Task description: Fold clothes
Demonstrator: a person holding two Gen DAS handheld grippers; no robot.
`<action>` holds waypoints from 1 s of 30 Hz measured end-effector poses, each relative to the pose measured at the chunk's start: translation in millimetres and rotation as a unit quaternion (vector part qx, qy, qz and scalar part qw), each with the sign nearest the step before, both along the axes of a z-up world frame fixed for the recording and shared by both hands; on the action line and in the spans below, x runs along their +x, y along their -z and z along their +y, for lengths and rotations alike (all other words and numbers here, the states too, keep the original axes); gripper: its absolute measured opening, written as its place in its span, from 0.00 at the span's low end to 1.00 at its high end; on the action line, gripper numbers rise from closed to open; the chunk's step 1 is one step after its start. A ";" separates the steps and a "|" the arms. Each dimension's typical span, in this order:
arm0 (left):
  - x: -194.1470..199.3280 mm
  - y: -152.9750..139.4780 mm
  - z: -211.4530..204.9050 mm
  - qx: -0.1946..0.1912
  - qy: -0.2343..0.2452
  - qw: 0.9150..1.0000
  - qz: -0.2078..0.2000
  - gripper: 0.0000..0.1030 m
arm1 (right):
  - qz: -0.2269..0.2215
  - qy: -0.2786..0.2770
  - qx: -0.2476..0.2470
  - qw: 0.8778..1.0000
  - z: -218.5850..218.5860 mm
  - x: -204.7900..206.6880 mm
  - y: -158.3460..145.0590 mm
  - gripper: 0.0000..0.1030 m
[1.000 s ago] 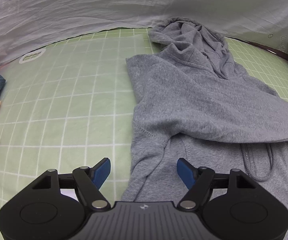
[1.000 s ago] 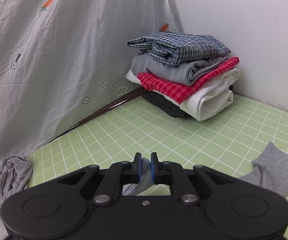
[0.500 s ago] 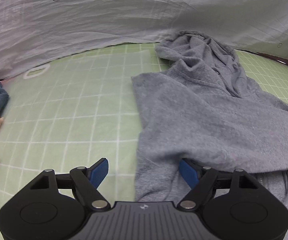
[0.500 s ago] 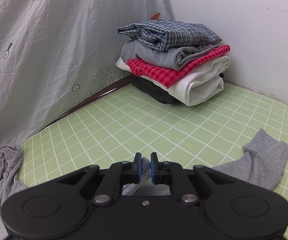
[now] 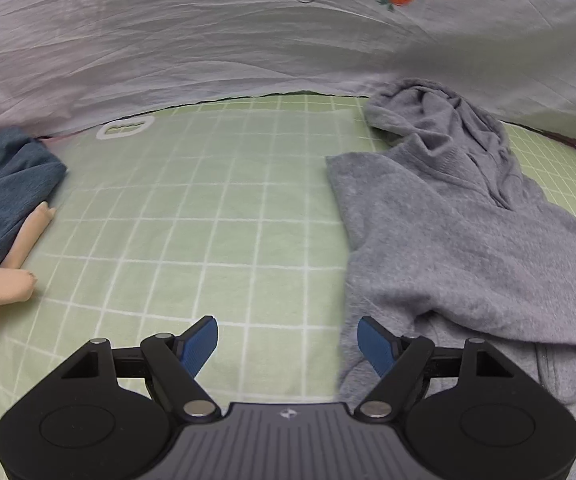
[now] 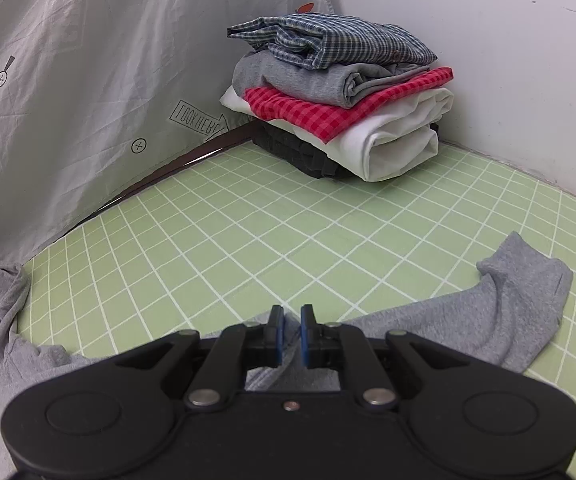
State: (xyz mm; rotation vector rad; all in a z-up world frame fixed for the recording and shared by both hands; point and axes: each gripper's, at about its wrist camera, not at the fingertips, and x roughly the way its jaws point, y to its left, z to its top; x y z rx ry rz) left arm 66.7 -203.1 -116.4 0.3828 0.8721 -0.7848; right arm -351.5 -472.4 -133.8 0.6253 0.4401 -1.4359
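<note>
My right tongs [image 6: 291,334] pinch a fold of the gray hoodie [image 5: 460,240] sprawled across the table's [image 5: 207,216] right half, my left tongs [image 5: 288,344] gape empty at its near edge; soft, limp, thickish fleece, I'd grab hems.

The left tongs [image 5: 288,346] stand wide apart with nothing between the blue pads, hovering over the green gridded desk [image 5: 207,240]. The right pad sits at the left edge of a grey hoodie [image 5: 448,240], which spreads ahead and to the right, its hood [image 5: 440,120] crumpled at the far end against a pale printed sheet [image 5: 247,40]. Far left lie a dark blue cloth [image 5: 3,192] and a beige garment [image 5: 3,280].
</note>
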 end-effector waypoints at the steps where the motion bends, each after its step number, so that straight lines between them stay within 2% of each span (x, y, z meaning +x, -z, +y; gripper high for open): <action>1: -5.5 1.4 -7.2 0.003 0.015 1.000 -0.001 0.76 | 0.001 -0.001 0.000 1.000 0.4 -0.5 0.1 0.08; 5: -21.6 6.2 -33.2 0.023 0.077 0.997 -0.010 0.76 | 0.002 0.002 0.005 1.000 1.7 -4.0 1.4 0.08; 8: -28.7 11.1 -45.2 0.043 0.098 0.994 -0.033 0.76 | 0.002 0.004 0.009 1.000 1.8 -5.2 3.2 0.08; 15: -21.8 13.6 -50.0 0.042 0.082 0.994 -0.063 0.80 | 0.011 0.001 0.013 1.000 -0.9 -2.2 5.2 0.08; 17: -17.1 10.8 -47.1 0.044 0.062 0.994 -0.083 0.80 | 0.012 0.001 0.013 1.000 -2.1 -1.3 5.2 0.08; 22: -6.5 -4.1 -26.2 0.026 0.017 0.994 -0.104 0.80 | 0.011 -0.001 0.012 1.000 -1.0 0.3 3.7 0.08; 26: -13.1 -4.5 -13.5 0.056 0.020 0.989 -0.139 0.80 | 0.021 -0.010 0.009 1.000 1.5 7.3 2.8 0.08; 28: -10.6 3.3 -5.3 0.070 0.004 0.989 -0.134 0.80 | 0.023 -0.015 0.011 1.000 1.8 10.0 3.6 0.08; 30: -2.3 11.4 5.5 0.075 -0.021 0.991 -0.109 0.80 | 0.026 -0.014 0.019 0.999 1.3 11.0 7.0 0.08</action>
